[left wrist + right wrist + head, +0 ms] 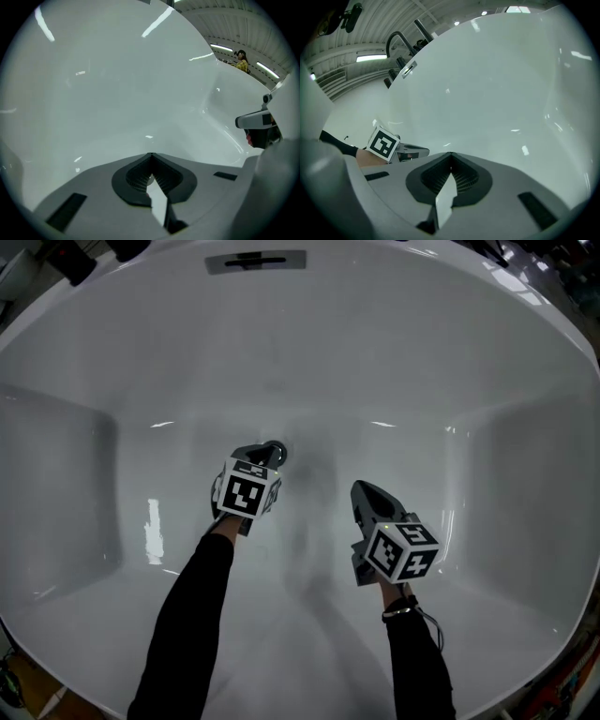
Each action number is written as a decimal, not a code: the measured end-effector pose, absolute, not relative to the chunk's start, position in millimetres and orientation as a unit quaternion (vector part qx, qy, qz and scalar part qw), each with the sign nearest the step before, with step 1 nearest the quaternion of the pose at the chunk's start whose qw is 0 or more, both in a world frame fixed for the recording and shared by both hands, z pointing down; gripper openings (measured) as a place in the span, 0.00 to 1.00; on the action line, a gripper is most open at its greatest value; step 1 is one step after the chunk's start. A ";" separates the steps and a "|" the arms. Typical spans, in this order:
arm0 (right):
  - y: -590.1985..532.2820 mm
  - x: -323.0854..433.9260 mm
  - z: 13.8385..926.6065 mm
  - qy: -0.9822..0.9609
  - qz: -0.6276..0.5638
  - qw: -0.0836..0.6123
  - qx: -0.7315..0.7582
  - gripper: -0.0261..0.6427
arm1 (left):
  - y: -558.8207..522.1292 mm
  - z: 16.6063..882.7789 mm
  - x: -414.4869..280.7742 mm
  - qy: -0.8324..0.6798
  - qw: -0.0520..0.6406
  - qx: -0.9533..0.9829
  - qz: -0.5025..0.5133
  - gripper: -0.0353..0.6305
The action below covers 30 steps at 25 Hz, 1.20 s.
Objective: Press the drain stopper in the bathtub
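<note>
Drain stopper (275,454) sits mid-floor of bathtub (112,381); left gripper (259,457) closed, empty, tip at it; right gripper (362,489) closed, idle nearby; press apparently starting, completion unconfirmed

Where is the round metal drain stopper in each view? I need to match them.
Head view: round metal drain stopper at mid-picture, just past the tips of the left gripper.
Left gripper view: not in it; only white bathtub wall beyond the shut jaws.
Right gripper view: not visible; the left gripper shows at lower left.
Shared landmark: that gripper's black-and-white marker cube, in head and right gripper views.
</note>
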State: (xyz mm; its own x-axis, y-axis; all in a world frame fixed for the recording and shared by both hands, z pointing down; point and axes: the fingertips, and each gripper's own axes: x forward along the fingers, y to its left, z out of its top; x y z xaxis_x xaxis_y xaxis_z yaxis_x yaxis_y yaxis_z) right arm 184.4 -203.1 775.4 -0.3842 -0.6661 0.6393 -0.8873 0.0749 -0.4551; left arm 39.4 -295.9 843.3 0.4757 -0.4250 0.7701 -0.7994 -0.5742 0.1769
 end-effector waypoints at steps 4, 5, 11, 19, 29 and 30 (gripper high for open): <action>-201.6 192.7 781.4 -0.717 0.413 0.132 0.545 0.04 | -298.6 860.7 40.2 -0.374 0.274 0.812 0.355 0.06; -201.3 194.7 783.8 -0.716 0.414 0.132 0.547 0.04 | -299.0 865.2 40.0 -0.374 0.276 0.810 0.357 0.06; -194.9 198.4 802.6 -0.703 0.428 0.129 0.553 0.04 | -297.5 891.5 41.7 -0.366 0.279 0.804 0.377 0.06; -187.2 200.0 820.9 -0.693 0.439 0.131 0.556 0.04 | -295.2 918.5 44.0 -0.362 0.281 0.797 0.394 0.06; -180.0 203.6 833.5 -0.685 0.450 0.137 0.556 0.04 | -294.5 930.4 41.8 -0.365 0.286 0.791 0.400 0.06; -180.6 203.5 832.8 -0.685 0.449 0.137 0.557 0.04 | -294.4 930.6 41.4 -0.368 0.285 0.789 0.402 0.06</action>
State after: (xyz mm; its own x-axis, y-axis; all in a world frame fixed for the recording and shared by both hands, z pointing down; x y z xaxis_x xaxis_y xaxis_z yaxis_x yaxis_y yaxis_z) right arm 203.5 -180.6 832.8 -0.3409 -0.6405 0.6882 -0.8867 -0.0243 -0.4618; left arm 41.4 -294.4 930.6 0.4072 -0.3507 0.8433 -0.8090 -0.5670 0.1548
